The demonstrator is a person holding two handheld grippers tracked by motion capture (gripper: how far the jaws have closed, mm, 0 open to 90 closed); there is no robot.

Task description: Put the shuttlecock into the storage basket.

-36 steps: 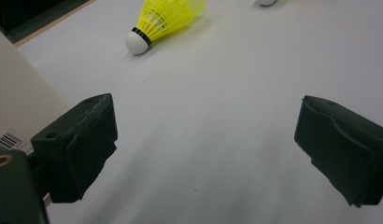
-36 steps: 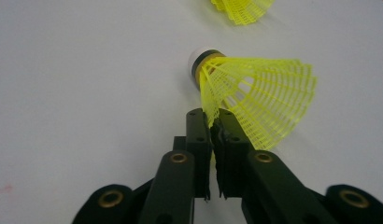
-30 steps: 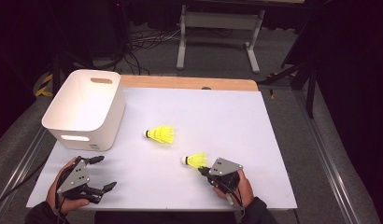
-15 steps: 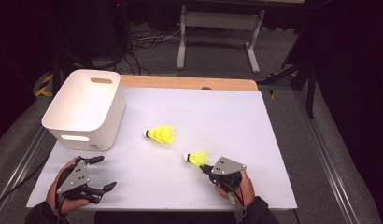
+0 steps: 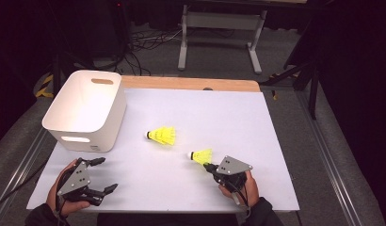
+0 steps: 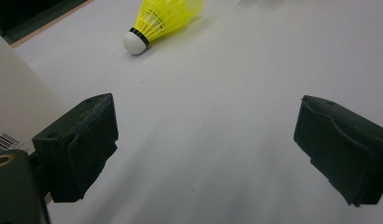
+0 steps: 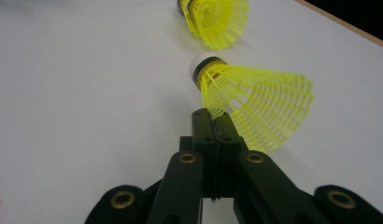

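Two shuttlecocks, both neon yellow mesh skirts: held one (image 7: 255,105) lower centre, white cap with black-and-gold band; loose one (image 5: 163,135) mid-frame, white tip, black band. White bin (image 5: 85,110) upper left. White table sheet (image 5: 229,122), tan wood edge. Black jaws with brass screws.

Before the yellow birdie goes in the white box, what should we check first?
1. Right gripper shut on the held shuttlecock, pinching its skirt: ok.
2. Grip firm enough for a lift: cannot tell; only the skirt's edge is pinched.
3. White bin open at the top: ok.
4. Way across the table to the bin: not ok; the second shuttlecock lies between, so go over it.
5. Left gripper open, holding nothing, away from that way: ok.
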